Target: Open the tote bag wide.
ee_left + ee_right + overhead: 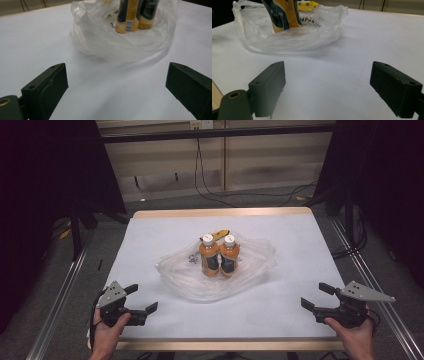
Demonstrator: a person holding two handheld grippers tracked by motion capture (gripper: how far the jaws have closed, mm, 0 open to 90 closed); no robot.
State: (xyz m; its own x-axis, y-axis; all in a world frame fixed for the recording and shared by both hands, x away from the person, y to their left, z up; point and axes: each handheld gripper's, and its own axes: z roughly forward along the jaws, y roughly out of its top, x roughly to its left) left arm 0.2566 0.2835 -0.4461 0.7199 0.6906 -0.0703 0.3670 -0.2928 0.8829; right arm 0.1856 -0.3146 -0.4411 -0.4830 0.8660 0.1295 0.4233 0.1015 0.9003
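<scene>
left gripper (141,299): jaws spread, empty, near table's front left edge | right gripper (313,296): jaws spread, empty, front right | bag (250,265): clear plastic, mid-table, well apart from both | bottles (219,255): two, orange, upright inside bag, touching | table (300,240): white top

High view overhead facing forward, gripper views low (near tabletop), sharing bag (215,267).

Our right claw (327,87) is wide open over the white worktop (362,45). Ahead we see a crinkly plastic bag (294,37) holding an orange bottle (283,17).
</scene>
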